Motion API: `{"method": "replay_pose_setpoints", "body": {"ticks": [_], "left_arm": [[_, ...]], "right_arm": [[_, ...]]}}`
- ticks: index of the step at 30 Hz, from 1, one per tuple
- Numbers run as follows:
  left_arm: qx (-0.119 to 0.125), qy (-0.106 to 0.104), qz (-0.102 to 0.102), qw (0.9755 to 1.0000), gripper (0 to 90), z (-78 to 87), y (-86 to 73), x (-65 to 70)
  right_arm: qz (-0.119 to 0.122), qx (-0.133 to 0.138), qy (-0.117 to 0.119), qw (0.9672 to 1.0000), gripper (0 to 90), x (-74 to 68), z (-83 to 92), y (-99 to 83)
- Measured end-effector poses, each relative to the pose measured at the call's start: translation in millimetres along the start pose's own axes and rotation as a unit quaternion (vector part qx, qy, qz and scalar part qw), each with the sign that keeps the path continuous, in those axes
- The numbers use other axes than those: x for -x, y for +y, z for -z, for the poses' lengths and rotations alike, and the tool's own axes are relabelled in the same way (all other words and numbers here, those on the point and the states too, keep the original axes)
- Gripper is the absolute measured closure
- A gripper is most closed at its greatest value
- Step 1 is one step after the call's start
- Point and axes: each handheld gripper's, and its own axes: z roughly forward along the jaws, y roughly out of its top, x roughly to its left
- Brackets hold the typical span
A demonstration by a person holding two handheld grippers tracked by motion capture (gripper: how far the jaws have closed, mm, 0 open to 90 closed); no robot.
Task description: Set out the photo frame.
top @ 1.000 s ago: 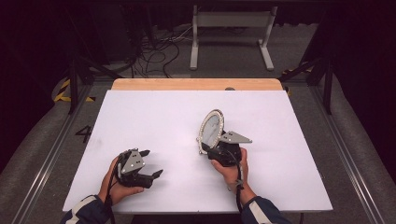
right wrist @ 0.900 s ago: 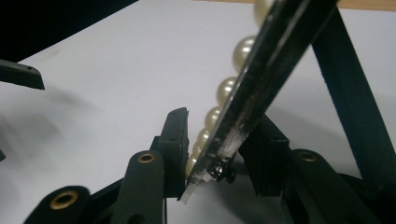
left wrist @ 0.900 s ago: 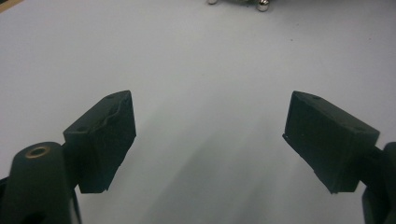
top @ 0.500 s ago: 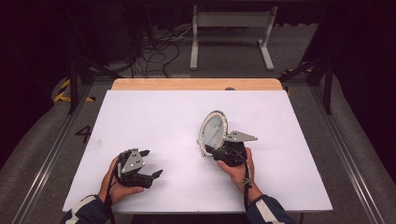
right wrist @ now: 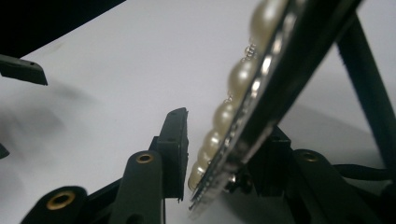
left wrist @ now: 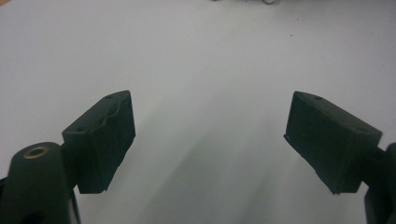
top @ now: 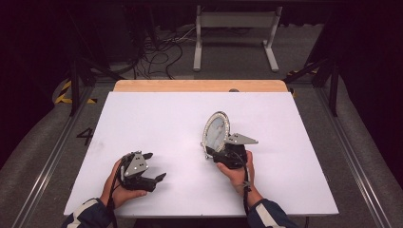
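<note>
An oval frame (top: 216,131) with a pearl-beaded rim stands tilted on the white table (top: 157,118), right of centre. My right gripper (top: 215,155) grips its lower edge from the near side. In the right gripper view the pearl rim (right wrist: 243,74) runs between the jaws, which press on either side of it, and the frame's black back strut (right wrist: 369,93) slants down behind. My left gripper (top: 156,165) rests near the front left edge, held in a hand. Its jaws stand wide apart over bare table (left wrist: 210,135).
A bare wooden strip (top: 199,85) runs along the table's far edge. Beyond it are floor cables (top: 157,47) and a white stand (top: 235,33). A jaw tip of the other gripper (right wrist: 23,70) shows at the left of the right gripper view.
The right hand has shifted slightly forward and right with the frame. The left gripper has stayed put.
</note>
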Motion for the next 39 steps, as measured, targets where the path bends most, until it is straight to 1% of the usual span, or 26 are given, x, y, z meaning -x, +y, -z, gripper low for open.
{"method": "replay_pose_setpoints", "body": {"ticks": [1, 2, 4, 7, 9, 10, 11, 15, 16, 18, 24, 27, 29, 30, 31, 32, 33, 34, 35, 36, 38, 39], "left_arm": [[0.0, 0.0, 0.0, 1.0, 16.5, -0.1, 0.0, 0.0], [0.0, -0.001, 0.001, 1.0, 16.5, 0.0, -0.1, -0.1], [0.0, -0.001, 0.001, 1.0, 16.5, 0.0, -0.1, -0.2], [-0.004, 0.002, 0.0, 1.0, 16.6, -0.8, 0.0, 0.0], [-0.004, 0.002, -0.002, 1.0, 16.6, -0.5, 0.3, 0.5], [-0.004, 0.002, -0.002, 1.0, 16.6, -0.5, 0.3, 0.5], [-0.003, 0.002, -0.002, 1.0, 16.5, -0.3, 0.5, 0.4], [-0.004, 0.002, -0.003, 1.0, 16.4, -0.3, 0.4, 0.3], [-0.004, 0.002, -0.003, 1.0, 16.3, -0.4, 0.4, 0.4], [-0.006, 0.003, -0.004, 1.0, 16.3, -0.4, 0.6, 0.7], [-0.005, 0.0, -0.007, 1.0, 16.2, -0.6, 1.2, 0.9], [-0.007, -0.001, -0.008, 0.9999, 16.2, -1.8, 2.3, 1.3], [-0.006, -0.002, -0.01, 0.9999, 16.2, -2.5, 3.2, 1.1], [-0.002, -0.001, -0.009, 1.0, 16.2, -3.3, 5.5, 0.4], [-0.002, -0.001, -0.009, 1.0, 16.2, -3.3, 5.5, 0.4], [0.001, -0.003, -0.005, 1.0, 16.2, -5.3, 8.3, -1.8], [0.001, -0.003, -0.005, 1.0, 16.2, -5.3, 8.3, -1.8], [0.004, -0.007, 0.0, 1.0, 16.2, -8.6, 11.4, -4.0], [0.004, -0.007, 0.0, 1.0, 16.2, -8.6, 11.4, -4.0], [0.006, -0.015, 0.006, 0.9998, 16.2, -13.3, 16.0, -6.2], [0.008, -0.019, 0.006, 0.9998, 16.0, -18.2, 22.1, -7.6], [0.012, -0.025, 0.009, 0.9996, 16.0, -20.4, 25.6, -8.6]], "right_arm": [[-0.002, -0.001, -0.01, 0.9999, 66.1, -2.0, -3.8, -1.8], [-0.002, -0.001, -0.013, 0.9999, 66.6, -2.2, -4.2, -2.1], [-0.006, -0.002, -0.011, 0.9999, 66.7, -2.1, -4.3, -2.2], [0.0, -0.005, -0.015, 0.9999, 67.6, -3.1, -3.9, -1.8], [0.003, -0.012, -0.009, 0.9999, 71.8, -1.3, -3.1, -1.0], [0.003, -0.012, -0.009, 0.9999, 71.8, -1.3, -3.1, -1.0], [0.002, -0.017, 0.002, 0.9998, 74.3, 1.7, -2.1, -0.8], [0.006, -0.024, 0.009, 0.9997, 74.8, 3.3, -0.7, -0.2], [0.003, -0.029, 0.017, 0.9994, 75.4, 4.7, 0.6, 0.3], [0.005, -0.032, 0.021, 0.9993, 75.6, 5.5, 1.0, 0.7], [0.006, -0.061, 0.057, 0.9965, 76.9, 13.3, 6.1, 3.6], [0.012, -0.07, 0.071, 0.9949, 77.3, 16.9, 9.3, 4.0], [0.012, -0.07, 0.072, 0.9949, 77.2, 17.0, 10.1, 3.7], [0.019, -0.072, 0.068, 0.9949, 75.9, 16.3, 11.4, 3.4], [0.019, -0.072, 0.068, 0.9949, 75.9, 16.3, 11.4, 3.4], [0.033, -0.075, 0.06, 0.9948, 73.3, 14.0, 13.1, 3.2], [0.033, -0.075, 0.06, 0.9948, 73.3, 14.0, 13.1, 3.2], [0.047, -0.075, 0.049, 0.9949, 68.7, 11.2, 15.9, 2.8], [0.047, -0.075, 0.049, 0.9949, 68.7, 11.2, 15.9, 2.8], [0.049, -0.07, 0.04, 0.9956, 67.8, 10.4, 19.0, 2.2], [0.05, -0.061, 0.036, 0.9963, 68.0, 10.0, 22.4, 2.0], [0.05, -0.056, 0.033, 0.9966, 68.4, 9.7, 24.6, 2.3]]}}
